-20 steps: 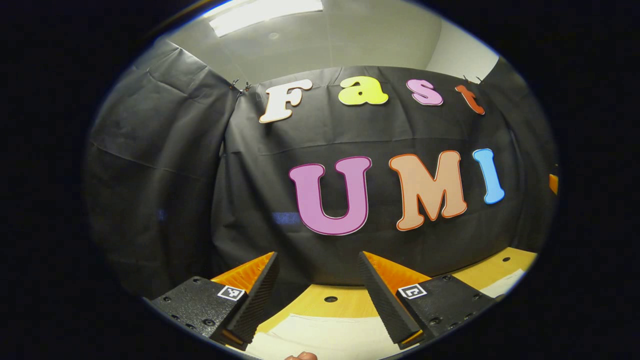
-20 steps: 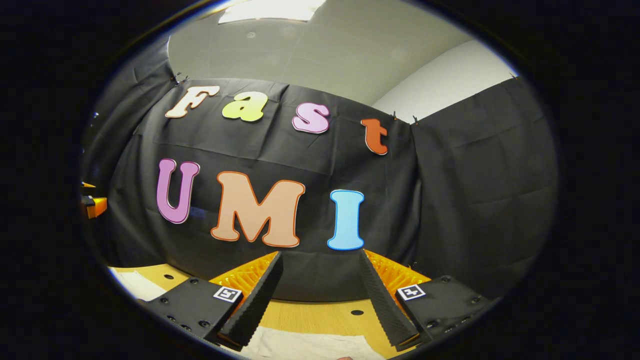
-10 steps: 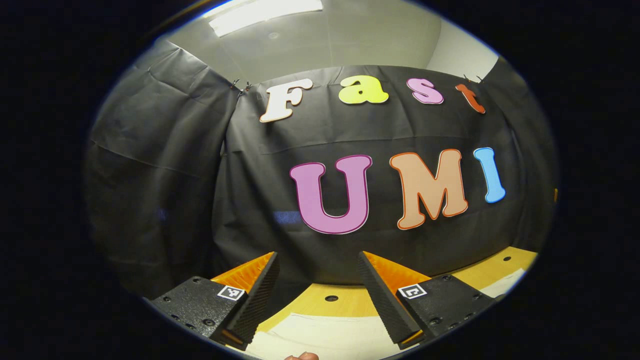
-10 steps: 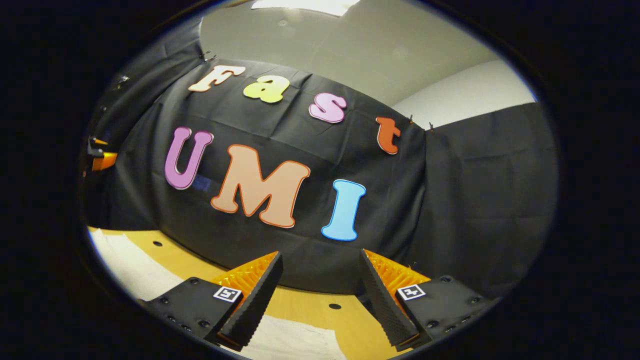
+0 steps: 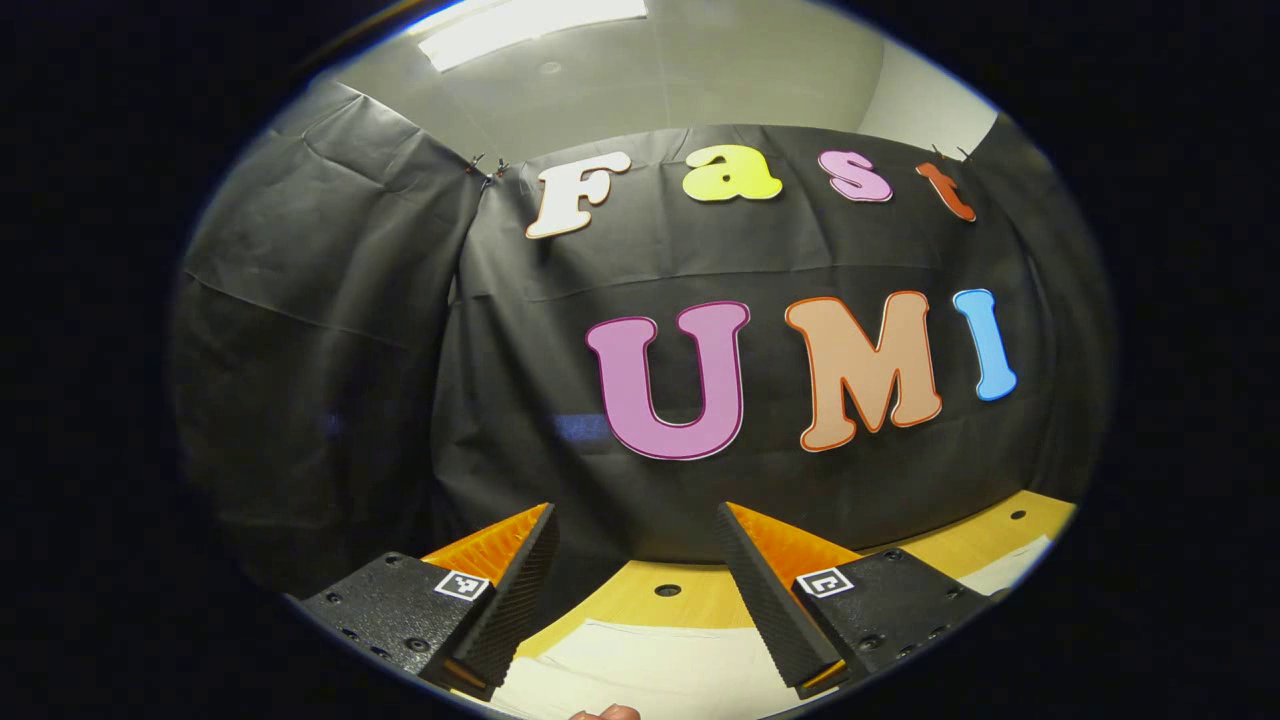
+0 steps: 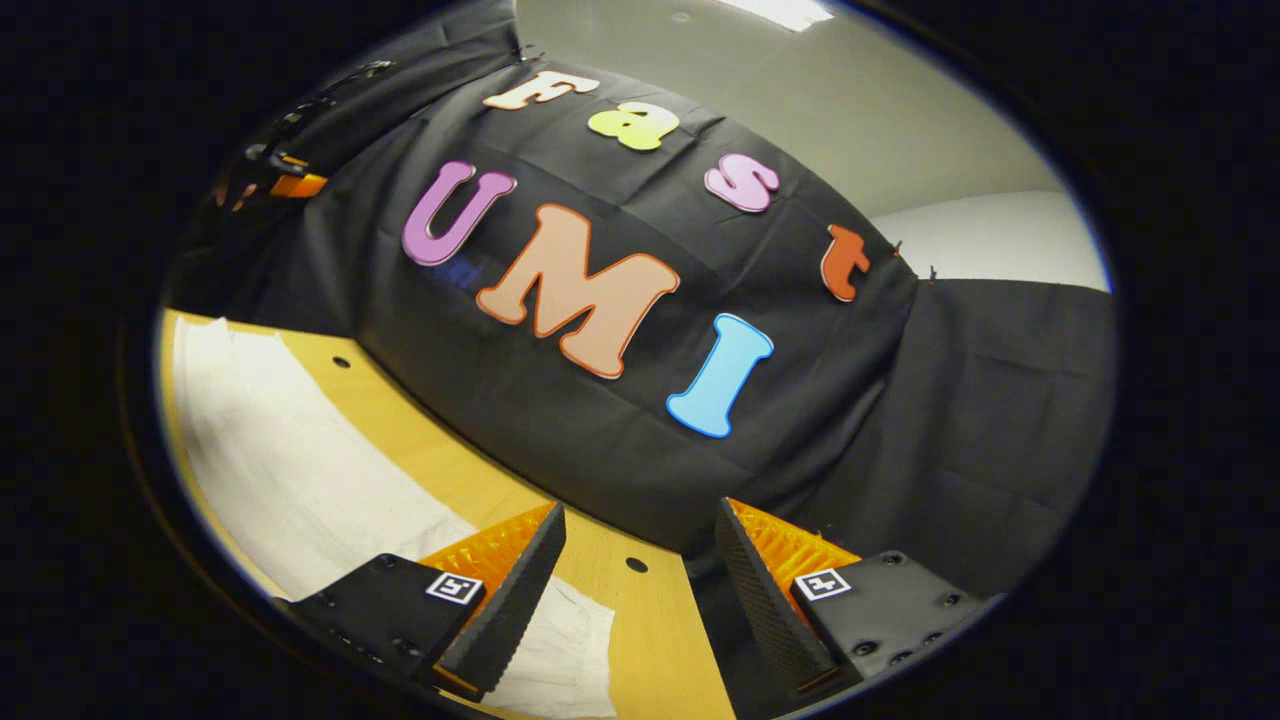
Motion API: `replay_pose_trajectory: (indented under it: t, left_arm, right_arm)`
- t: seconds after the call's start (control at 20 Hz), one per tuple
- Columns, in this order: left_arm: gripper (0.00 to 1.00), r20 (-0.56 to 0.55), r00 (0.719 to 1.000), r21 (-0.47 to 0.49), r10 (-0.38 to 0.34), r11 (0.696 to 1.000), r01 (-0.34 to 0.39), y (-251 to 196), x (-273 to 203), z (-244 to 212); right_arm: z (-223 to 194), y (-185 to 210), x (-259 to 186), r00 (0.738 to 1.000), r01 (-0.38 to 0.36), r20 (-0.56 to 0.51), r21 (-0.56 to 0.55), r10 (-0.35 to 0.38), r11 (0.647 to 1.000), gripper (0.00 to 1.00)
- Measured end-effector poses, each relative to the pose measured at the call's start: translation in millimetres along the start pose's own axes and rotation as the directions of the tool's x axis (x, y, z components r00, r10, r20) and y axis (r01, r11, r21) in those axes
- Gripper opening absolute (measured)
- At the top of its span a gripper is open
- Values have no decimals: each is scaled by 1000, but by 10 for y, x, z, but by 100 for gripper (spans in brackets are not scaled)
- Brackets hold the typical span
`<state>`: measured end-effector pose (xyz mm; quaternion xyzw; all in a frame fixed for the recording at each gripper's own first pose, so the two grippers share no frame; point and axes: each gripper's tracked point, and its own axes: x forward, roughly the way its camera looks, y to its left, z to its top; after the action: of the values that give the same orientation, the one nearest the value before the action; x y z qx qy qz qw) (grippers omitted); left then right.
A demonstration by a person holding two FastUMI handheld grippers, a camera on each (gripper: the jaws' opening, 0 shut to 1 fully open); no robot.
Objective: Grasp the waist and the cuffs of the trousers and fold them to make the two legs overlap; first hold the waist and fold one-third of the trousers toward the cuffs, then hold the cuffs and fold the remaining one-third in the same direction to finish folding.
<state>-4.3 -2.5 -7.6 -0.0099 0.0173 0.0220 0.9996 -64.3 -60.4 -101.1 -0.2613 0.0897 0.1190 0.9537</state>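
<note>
Pale cream trousers (image 6: 290,470) lie flat on the wooden table (image 6: 470,480), running from the upper left down past my right gripper (image 6: 632,590) in the right gripper view. That gripper hangs open above the table, tilted, with nothing between its fingers. In the left gripper view a stretch of the same pale trousers (image 5: 650,660) shows on the table (image 5: 700,600) below my left gripper (image 5: 632,590), which is open and holds nothing. Another strip of the cloth (image 5: 1010,570) shows at the far right.
The black booth wall (image 5: 560,380) stands close behind the table in both views. Small holes dot the tabletop (image 6: 632,565). At the far upper left of the right gripper view the other gripper (image 6: 290,183) is seen. A fingertip (image 5: 605,712) peeks in at the bottom edge.
My right gripper has rolled and swung so its view tilts, bringing much more of the trousers and table into sight on the left. The left gripper has barely moved.
</note>
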Motion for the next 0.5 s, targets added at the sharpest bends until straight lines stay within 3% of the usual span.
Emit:
replay_pose_trajectory:
  t: [0.2, 0.5]
  left_arm:
    - [95, -6, 1000, 13, 11, 1000, -11, -22, -12, -23]
    - [95, -3, 1000, 31, 17, 999, -17, -70, -31, -23]
  right_arm:
    - [-505, 233, -141, 991, -118, -77, -171, 106, 978, 97]
    - [-1151, 485, -406, 955, -272, -197, -287, 221, 919, 97]
